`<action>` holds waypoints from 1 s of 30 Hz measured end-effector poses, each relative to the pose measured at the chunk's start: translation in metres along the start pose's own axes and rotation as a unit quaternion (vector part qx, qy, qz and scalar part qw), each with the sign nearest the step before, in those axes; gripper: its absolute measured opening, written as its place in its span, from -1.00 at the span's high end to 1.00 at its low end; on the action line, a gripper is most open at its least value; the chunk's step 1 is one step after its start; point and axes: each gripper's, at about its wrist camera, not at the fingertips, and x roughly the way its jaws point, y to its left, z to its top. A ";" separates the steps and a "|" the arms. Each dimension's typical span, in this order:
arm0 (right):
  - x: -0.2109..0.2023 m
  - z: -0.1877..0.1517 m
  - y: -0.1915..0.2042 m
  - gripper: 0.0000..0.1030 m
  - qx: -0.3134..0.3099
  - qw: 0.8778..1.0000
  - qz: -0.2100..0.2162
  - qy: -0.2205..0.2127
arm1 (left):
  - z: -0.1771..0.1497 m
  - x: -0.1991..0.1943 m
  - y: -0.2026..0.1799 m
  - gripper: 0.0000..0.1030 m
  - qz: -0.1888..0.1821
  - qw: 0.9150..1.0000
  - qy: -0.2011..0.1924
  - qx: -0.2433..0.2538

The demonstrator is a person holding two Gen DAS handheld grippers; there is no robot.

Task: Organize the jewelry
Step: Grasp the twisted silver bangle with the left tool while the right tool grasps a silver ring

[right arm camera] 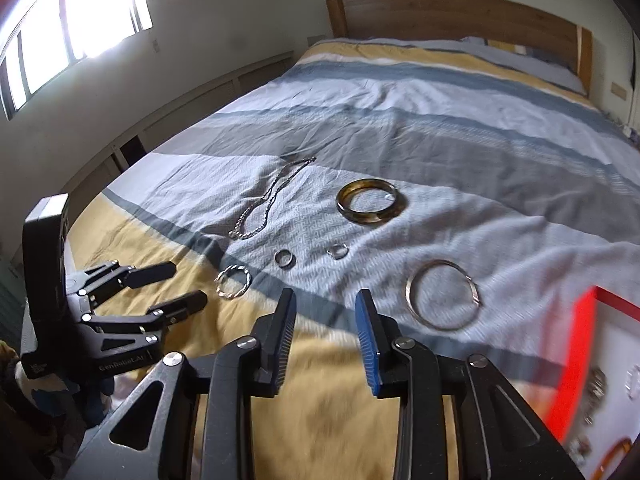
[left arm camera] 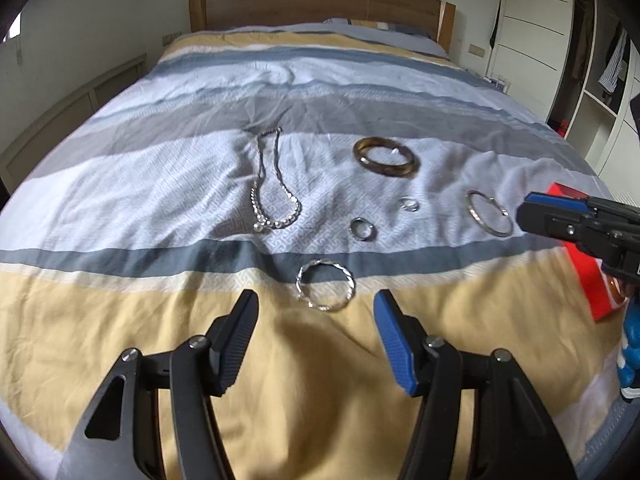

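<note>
Six pieces of jewelry are seen laid out on a striped bedspread [left arm camera: 120,184], none yet put away. In the left wrist view, a twisted silver bangle [left arm camera: 325,286] lies just beyond the left gripper [left arm camera: 316,322], at its twelve o'clock; the jaws are spread wide with nothing between them. Farther out, a beaded necklace [left arm camera: 276,188] is placed at eleven o'clock, an amber bangle [left arm camera: 386,157] at one o'clock, and two small rings [left arm camera: 363,229] [left arm camera: 409,203] between them. A plain silver bangle [right arm camera: 442,294] is shown at one o'clock of the right gripper [right arm camera: 326,312], whose jaws are parted and empty. A red box [right arm camera: 580,344], open at the right edge, is seen to hold several pieces already, though blur hides what they are. The sorting is judged partly done: all six loose pieces remain to be gathered, the twisted bangle likely first.
</note>
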 end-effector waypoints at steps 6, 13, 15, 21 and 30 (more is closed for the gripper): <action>0.041 0.010 -0.005 0.34 0.003 1.000 0.013 0.010 | 0.002 0.028 -0.001 -0.12 -0.006 1.000 0.007 0.002; 0.081 0.021 -0.008 0.34 0.003 1.000 0.018 0.017 | -0.002 0.048 0.002 -0.12 -0.009 1.000 0.008 -0.004; 0.091 0.023 -0.009 0.34 0.005 1.000 0.015 0.021 | -0.003 0.051 0.002 -0.12 -0.010 1.000 0.009 -0.004; 0.118 0.024 -0.019 0.34 0.014 0.999 0.003 0.034 | -0.006 0.055 0.001 -0.09 -0.008 1.000 0.001 0.000; 0.125 0.022 -0.015 0.59 0.003 0.999 -0.003 0.038 | -0.007 0.052 0.003 0.30 -0.010 1.000 -0.008 -0.001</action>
